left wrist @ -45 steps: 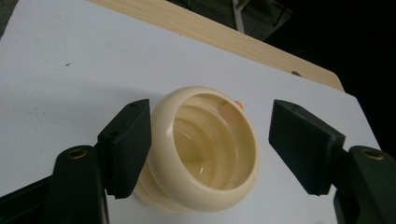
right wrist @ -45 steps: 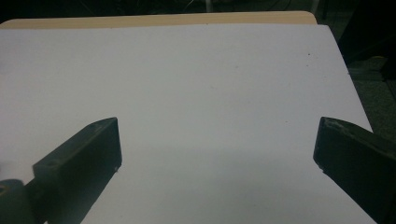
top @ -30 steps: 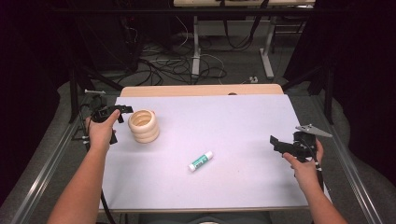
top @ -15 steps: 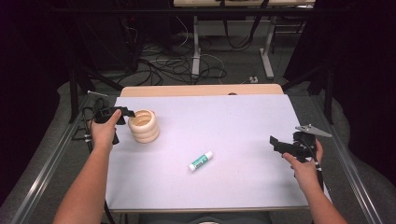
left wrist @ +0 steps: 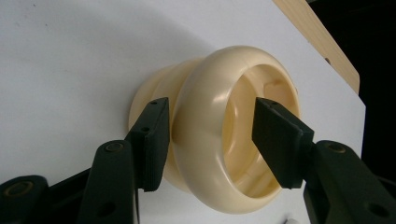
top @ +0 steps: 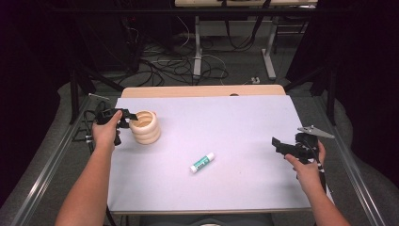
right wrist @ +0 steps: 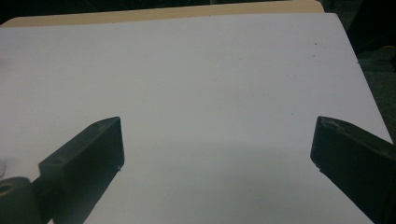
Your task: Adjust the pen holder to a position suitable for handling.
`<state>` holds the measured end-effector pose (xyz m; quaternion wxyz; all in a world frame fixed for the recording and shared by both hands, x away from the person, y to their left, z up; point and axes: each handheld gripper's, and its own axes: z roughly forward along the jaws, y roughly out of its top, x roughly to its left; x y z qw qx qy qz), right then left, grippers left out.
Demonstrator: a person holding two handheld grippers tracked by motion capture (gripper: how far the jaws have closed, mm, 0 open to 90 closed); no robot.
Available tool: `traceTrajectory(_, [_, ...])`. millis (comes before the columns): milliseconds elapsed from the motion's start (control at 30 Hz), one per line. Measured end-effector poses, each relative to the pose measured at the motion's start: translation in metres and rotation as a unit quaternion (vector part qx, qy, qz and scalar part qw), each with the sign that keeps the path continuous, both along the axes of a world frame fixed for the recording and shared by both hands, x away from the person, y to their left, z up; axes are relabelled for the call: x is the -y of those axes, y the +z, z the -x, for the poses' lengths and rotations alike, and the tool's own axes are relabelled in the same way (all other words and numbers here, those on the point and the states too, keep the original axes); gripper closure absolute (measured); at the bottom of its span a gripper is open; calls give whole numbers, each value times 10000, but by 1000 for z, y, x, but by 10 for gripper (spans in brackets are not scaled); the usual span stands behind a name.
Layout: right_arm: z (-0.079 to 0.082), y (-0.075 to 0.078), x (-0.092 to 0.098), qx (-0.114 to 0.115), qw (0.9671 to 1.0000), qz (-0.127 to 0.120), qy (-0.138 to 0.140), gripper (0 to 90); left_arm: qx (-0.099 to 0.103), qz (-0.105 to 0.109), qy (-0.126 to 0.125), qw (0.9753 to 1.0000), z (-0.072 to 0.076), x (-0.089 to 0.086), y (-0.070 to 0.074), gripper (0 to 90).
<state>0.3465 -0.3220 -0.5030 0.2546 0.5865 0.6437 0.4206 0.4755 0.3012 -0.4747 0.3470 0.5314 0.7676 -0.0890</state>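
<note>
Cream-coloured and glossy, the ringed holder (top: 145, 127) stands upright at the left of the white tabletop (top: 235, 122). The left gripper (left wrist: 210, 140) straddles its rim, one of its fingers (left wrist: 154, 135) outside the wall and the other inside the opening, a little apart from the plastic, so the step in hand looks like a grasp about to be made. Next comes closing on the rim without tipping it. The right gripper (top: 278, 145) hovers at the tabletop's right edge, fingers wide and holding nothing. A glue stick (top: 203, 162) lies well apart, near the middle. Beyond the tabletop's wooden far edge, cables (top: 188, 61) sprawl over a grey floor between dark curtains.
</note>
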Motion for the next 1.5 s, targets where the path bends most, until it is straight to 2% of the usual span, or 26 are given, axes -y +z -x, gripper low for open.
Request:
traceTrajectory(367, [0,0,0,-7,10000,-3,27,30,-177,205,-43,9996,-1,-2,-7,523])
traceTrajectory(567, [-1,-1,-1,-21,10000,-11,45,31,-193,324,69,9993,-1,-2,-9,536])
traceTrajectory(700, [-1,-1,-1,-35,10000,-11,54,35,-203,308,91,9993,-1,-3,-9,553])
traceTrajectory(800, [-1,-1,-1,-47,10000,-13,59,37,-226,290,115,9993,0,-4,-10,617])
traceTrajectory(933, [0,-1,-1,-43,10000,-14,60,38,-257,474,194,9984,0,-8,-12,623])
traceTrajectory(1367, [0,-1,-1,-53,10000,-13,65,39,-291,513,141,9982,0,-6,-11,636])
traceTrajectory(1500, [-1,-1,-1,-63,10000,-22,63,40,-234,452,98,9987,0,-4,-10,636])
